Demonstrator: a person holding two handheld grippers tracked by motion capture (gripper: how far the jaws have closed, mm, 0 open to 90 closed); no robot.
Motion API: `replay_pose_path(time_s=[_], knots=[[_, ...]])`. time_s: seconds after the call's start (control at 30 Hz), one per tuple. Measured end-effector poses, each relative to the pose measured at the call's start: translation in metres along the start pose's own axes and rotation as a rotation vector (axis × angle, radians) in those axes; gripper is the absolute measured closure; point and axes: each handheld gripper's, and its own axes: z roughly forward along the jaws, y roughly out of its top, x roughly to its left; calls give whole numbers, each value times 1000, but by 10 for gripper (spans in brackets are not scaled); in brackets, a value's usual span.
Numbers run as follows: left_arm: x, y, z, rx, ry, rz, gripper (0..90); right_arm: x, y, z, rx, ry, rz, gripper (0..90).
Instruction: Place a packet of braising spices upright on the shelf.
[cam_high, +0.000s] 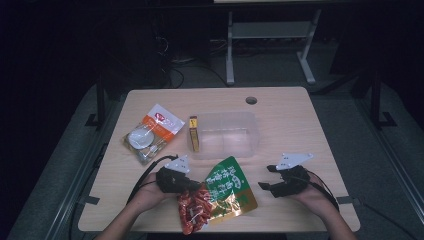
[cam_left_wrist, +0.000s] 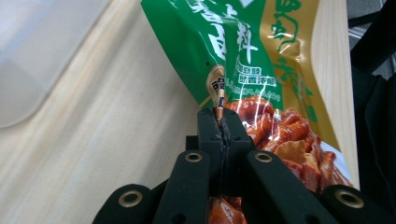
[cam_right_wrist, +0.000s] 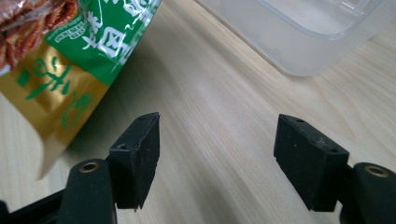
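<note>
Green, gold and red foil snack pouch (cam_high: 220, 195) lying near the front edge of the pale wooden table (cam_high: 295, 120), printed face up, red end nearest the person. Left gripper (cam_high: 192, 186) at the pouch's left edge, black jaws pressed fully together on a fold of that edge, seen in the left gripper view as two pads meeting with the pouch seam (cam_left_wrist: 219, 100) pinched between them. Left hand (cam_high: 145, 192) just left of the pouch, wrapped around the gripper body, cable trailing back toward the table's front edge. Right gripper (cam_high: 266, 177) off to the right of the pouch, apart from it, jaws spread wide with only bare wood between them; right gripper view: two black pads (cam_right_wrist: 140, 154) standing well apart above the tabletop, the pouch's gold corner (cam_right_wrist: 51, 98) beside the left-hand pad, not touching. Just beyond the pouch, toward the table's middle, a clear plastic bin (cam_high: 225, 134), a small yellow box (cam_high: 194, 133) standing at its left end. Farther left of the pouch and beyond it, an orange and white packet (cam_high: 152, 132) lying flat. Farthest from the pouch, a round hole (cam_high: 251, 100) near the table's back edge.
</note>
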Motion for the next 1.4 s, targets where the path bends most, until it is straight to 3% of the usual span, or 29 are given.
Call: replay_pose_path(time_s=[0.2,0.37,0.4,0.5,0.6,0.83,1.03,1.23,1.4], knots=[[2,2,-12,-26,18,7,893,2,4,-1,-5,26,21,305],[3,1,-21,-41,52,18,893,7,11,0,-10,95,57,279],[4,1,-25,-48,59,17,893,8,15,2,-3,130,72,234],[5,1,-29,-59,67,14,893,11,20,4,-12,148,66,224],[6,2,-39,-77,99,17,893,15,38,6,-60,185,51,229],[9,-3,-54,-103,156,-5,893,15,75,21,-108,245,20,298],[10,-5,-61,-111,178,-8,894,13,99,18,-154,250,3,315],[8,-4,-62,-125,176,0,894,13,106,24,-140,253,-6,314],[3,-1,-63,-133,167,17,894,15,109,37,-113,277,-20,403]])
